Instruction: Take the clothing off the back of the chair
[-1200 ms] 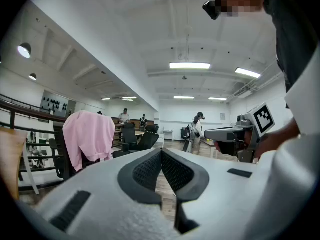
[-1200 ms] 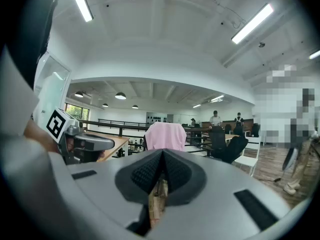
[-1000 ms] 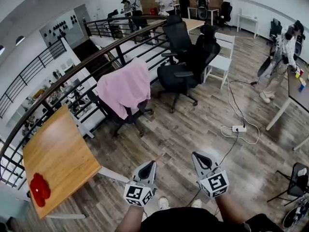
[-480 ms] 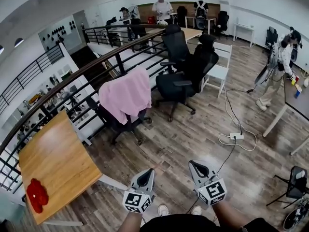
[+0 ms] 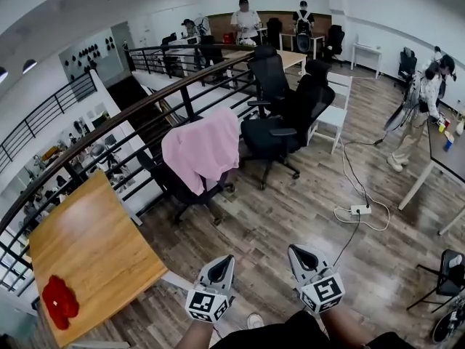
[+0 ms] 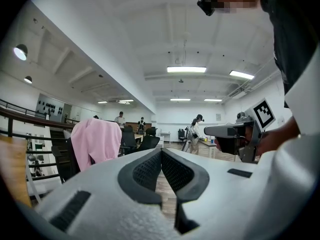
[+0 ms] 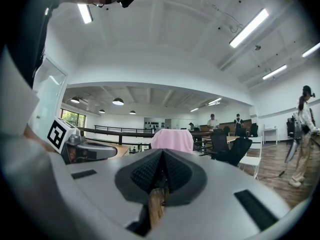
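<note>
Clothing (image 5: 202, 150) in question is a pink garment, draped over the back of a black office chair (image 5: 174, 187) that stands right by the dark railing (image 5: 109, 133), so it's not taken off yet. Low in the head view you've got the left tool (image 5: 225, 262) and the right tool (image 5: 298, 251) side by side, both held level and pointing toward that chair but well apart from it, with wood floor (image 5: 254, 224) in between. Both have their jaws pressed together with nothing in them; the ribbed pads meet in each gripper view. Off to the left is a wooden tabletop (image 5: 87, 246) with a red bundle (image 5: 58, 302) near its close corner. More black chairs (image 5: 280, 118) and a white chair (image 5: 336, 97) stand behind the pink one, and a white power strip (image 5: 359, 210) lies on the floor to the right. A person (image 5: 421, 111) stands at far right.
</note>
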A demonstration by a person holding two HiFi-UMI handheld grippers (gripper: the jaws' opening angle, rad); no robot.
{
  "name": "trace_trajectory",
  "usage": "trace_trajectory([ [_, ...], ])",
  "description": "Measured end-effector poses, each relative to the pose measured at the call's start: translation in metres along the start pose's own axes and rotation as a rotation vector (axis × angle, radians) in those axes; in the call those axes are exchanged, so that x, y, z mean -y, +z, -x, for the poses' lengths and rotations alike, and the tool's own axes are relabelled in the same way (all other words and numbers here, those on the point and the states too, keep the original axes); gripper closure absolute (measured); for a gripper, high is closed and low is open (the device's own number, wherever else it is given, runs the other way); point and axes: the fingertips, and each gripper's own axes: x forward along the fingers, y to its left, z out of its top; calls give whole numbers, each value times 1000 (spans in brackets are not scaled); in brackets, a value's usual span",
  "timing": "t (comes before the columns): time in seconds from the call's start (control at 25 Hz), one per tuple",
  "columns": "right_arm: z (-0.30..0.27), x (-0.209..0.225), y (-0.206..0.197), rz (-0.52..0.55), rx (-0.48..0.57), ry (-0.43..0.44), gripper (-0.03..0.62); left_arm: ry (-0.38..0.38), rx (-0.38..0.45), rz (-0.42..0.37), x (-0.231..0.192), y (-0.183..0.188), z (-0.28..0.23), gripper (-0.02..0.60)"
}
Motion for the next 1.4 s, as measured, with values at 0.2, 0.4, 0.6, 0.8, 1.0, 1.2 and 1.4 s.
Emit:
trace_trajectory([
  [0.2, -8, -7, -8, -45, -22, 2, 591, 11, 14, 46, -19, -2, 10, 566],
  [0.4, -20, -2, -12, -49, -26, 2, 591, 16, -8, 56, -29, -11, 9, 566],
  [0.6, -42, 14, -15, -25, -22, 4, 591, 44, -20, 84, -44, -19, -9, 566],
  [0.8, -68, 37, -10, 43, -8, 25, 591, 80, -44, 111, -61, -26, -38, 566],
  [1.0, -108, 79, -9, 30, -11, 54, 591, 141, -42, 98, -84, -18, -79, 566],
  [1.2, -145, 121, -6, 37, -1, 78, 591, 203, -35, 87, -112, -13, -116, 566],
  [1.4, -175, 160, -13, 21, -16, 105, 591, 224, -39, 83, -121, -12, -165, 566],
])
